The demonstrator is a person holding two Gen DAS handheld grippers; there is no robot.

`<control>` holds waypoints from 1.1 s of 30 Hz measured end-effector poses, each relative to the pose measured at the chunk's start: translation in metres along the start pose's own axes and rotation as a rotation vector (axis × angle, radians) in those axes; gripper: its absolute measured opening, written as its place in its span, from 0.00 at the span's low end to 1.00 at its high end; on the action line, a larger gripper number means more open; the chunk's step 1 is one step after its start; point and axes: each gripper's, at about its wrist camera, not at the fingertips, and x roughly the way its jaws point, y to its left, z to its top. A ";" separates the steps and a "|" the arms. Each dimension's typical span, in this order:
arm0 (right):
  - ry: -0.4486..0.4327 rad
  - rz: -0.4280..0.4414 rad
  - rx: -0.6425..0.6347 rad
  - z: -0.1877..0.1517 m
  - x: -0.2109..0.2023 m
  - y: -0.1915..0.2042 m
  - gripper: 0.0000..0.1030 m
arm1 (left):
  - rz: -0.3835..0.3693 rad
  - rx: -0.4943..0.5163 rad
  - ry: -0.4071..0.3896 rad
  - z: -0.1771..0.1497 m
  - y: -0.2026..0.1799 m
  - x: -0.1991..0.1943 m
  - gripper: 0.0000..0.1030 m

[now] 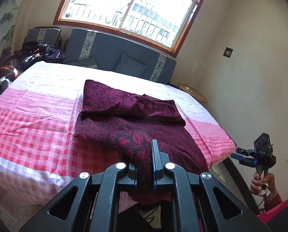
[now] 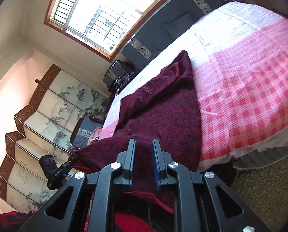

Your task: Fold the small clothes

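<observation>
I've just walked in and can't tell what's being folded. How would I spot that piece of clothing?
Find the bed under the window, covered by a pink checked sheet. On the sheet lies a dark maroon patterned garment, partly folded, its near edge pinched in the left gripper. It is the only dark cloth on the sheet.

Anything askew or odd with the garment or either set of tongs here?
The dark red garment lies unevenly on the checked bedspread, its near edge hanging off the bed. Only the left tongs pinch it; the right tongs stand open with nothing gripped between them, so the hold is lopsided.
</observation>
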 end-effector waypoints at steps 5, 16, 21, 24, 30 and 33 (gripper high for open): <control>0.109 0.001 0.188 -0.054 0.031 -0.064 0.76 | -0.006 -0.023 0.009 -0.008 0.006 -0.001 0.10; 0.177 0.073 0.177 -0.074 0.075 -0.069 0.71 | -0.002 -0.030 0.015 -0.019 0.007 -0.002 0.10; 0.235 0.081 0.168 -0.081 0.090 -0.061 0.13 | 0.002 -0.053 0.025 -0.020 0.013 0.002 0.10; 0.181 0.126 0.155 -0.074 0.076 -0.048 0.11 | -0.001 -0.068 0.027 -0.016 0.016 0.001 0.10; 0.029 0.191 0.051 -0.021 0.028 0.006 0.11 | -0.007 -0.047 0.003 0.009 0.011 0.004 0.10; -0.009 0.211 -0.017 0.015 0.021 0.031 0.11 | -0.009 -0.025 -0.016 0.027 0.007 0.011 0.10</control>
